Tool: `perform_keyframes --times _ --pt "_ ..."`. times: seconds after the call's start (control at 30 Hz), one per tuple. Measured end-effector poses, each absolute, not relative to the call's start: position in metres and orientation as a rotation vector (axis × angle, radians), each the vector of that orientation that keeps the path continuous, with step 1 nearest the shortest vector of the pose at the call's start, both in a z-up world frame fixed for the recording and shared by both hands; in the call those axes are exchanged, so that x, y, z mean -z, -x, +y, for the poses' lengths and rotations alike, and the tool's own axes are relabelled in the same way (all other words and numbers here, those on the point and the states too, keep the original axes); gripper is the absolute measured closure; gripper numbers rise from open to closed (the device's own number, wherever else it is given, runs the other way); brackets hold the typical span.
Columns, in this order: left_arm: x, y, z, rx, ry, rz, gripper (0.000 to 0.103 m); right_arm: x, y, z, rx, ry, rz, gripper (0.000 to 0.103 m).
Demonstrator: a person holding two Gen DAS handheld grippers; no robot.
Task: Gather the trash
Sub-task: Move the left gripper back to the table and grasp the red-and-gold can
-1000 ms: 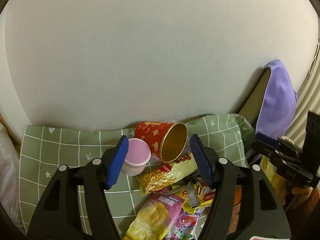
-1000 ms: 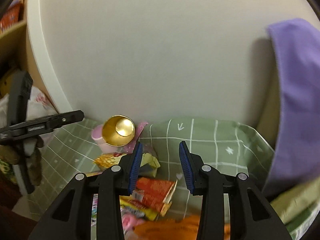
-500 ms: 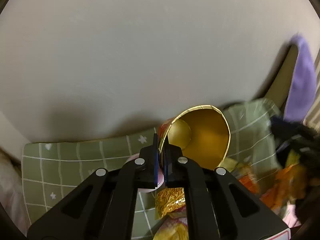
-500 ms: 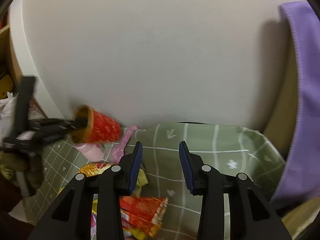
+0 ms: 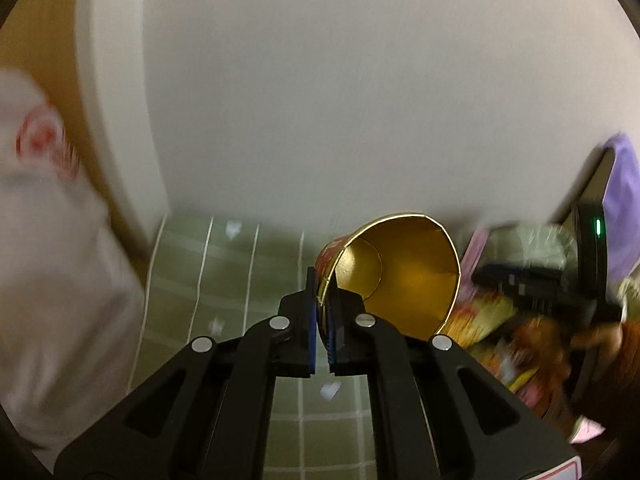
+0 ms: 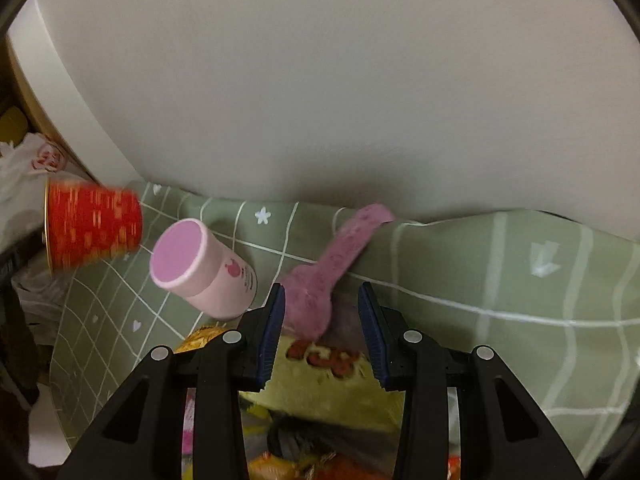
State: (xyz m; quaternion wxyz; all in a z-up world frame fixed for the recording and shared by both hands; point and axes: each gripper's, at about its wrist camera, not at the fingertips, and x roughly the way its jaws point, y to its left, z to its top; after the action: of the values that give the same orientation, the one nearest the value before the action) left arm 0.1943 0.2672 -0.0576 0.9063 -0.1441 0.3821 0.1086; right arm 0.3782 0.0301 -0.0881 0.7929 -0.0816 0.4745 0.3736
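My left gripper is shut on the rim of a red paper cup with a gold inside, held above the green checked cloth. The same cup shows at the left of the right wrist view, in the air. My right gripper is open and empty, just above a purple wrapper and a yellow-green packet. A pink tub lies on its side to the left of it.
A white plastic bag hangs at the left, also in the right wrist view. Several snack wrappers lie in a pile at the right. A pale wall stands behind. Purple fabric hangs far right.
My left gripper closed on the cup's rim, lifted it and carried it left towards the white bag. My right gripper moved down and forward over the purple wrapper, still open.
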Motion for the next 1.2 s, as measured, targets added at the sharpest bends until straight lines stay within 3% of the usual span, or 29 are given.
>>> perform_keyframes --times 0.13,0.27,0.73,0.87,0.97,1.03,1.2 --pt "0.084 -0.185 0.266 -0.212 0.321 0.851 0.099 0.101 -0.385 0.045 -0.823 0.205 1.066 0.068" --pt "0.098 -0.184 0.261 -0.193 0.338 0.873 0.099 0.094 -0.377 0.050 -0.839 0.250 1.031 0.083" --pt "0.102 -0.156 0.232 0.008 0.327 0.949 0.054 0.012 -0.339 -0.038 -0.687 0.173 0.827 0.085" --pt "0.102 -0.139 0.221 0.039 0.339 0.961 0.050 0.012 -0.319 -0.055 -0.648 0.151 0.822 0.085" --pt "0.095 -0.128 0.228 0.059 0.497 0.904 0.047 0.014 -0.306 -0.063 -0.617 0.141 0.827 0.085" --pt "0.093 -0.129 0.234 0.055 0.581 0.860 0.037 0.015 -0.298 -0.067 -0.601 0.138 0.823 0.085" --pt "0.092 -0.152 0.233 -0.065 0.598 0.848 0.035 0.018 -0.282 -0.078 -0.573 0.121 0.826 0.085"
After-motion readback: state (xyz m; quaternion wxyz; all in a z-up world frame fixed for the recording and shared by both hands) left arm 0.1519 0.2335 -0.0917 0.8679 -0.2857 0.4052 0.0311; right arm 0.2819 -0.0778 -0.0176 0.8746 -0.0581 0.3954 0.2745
